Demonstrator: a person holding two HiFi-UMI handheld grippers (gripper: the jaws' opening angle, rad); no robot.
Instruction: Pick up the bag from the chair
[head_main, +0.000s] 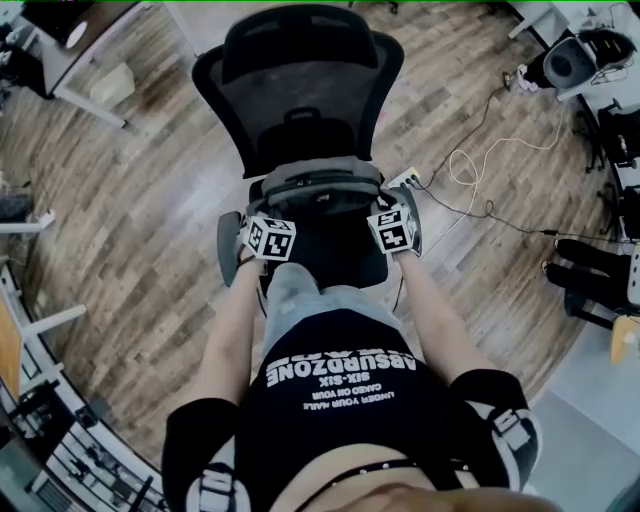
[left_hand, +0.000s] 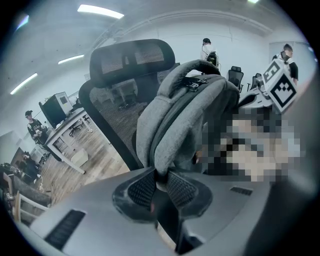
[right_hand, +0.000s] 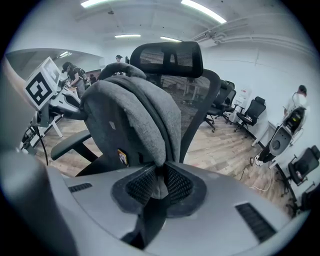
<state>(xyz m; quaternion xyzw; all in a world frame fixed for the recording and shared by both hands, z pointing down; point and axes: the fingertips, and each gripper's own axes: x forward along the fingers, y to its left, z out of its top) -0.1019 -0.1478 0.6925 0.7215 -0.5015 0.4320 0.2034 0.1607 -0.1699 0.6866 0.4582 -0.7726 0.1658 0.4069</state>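
Note:
A grey backpack (head_main: 318, 183) stands on the seat of a black mesh office chair (head_main: 300, 85). My left gripper (head_main: 268, 238) is at the bag's left side and my right gripper (head_main: 392, 230) at its right side. In the left gripper view the jaws of my left gripper (left_hand: 160, 184) are shut on a fold of the backpack (left_hand: 185, 115). In the right gripper view my right gripper (right_hand: 159, 186) pinches the edge of the backpack (right_hand: 132, 117) the same way. The chair back (right_hand: 186, 80) rises behind the bag.
The chair stands on a wood floor (head_main: 150, 250). A cable (head_main: 480, 165) runs across the floor at the right, near a desk (head_main: 600, 70). Another desk (head_main: 70, 45) stands at the upper left. Other chairs (right_hand: 252, 112) and people stand in the background.

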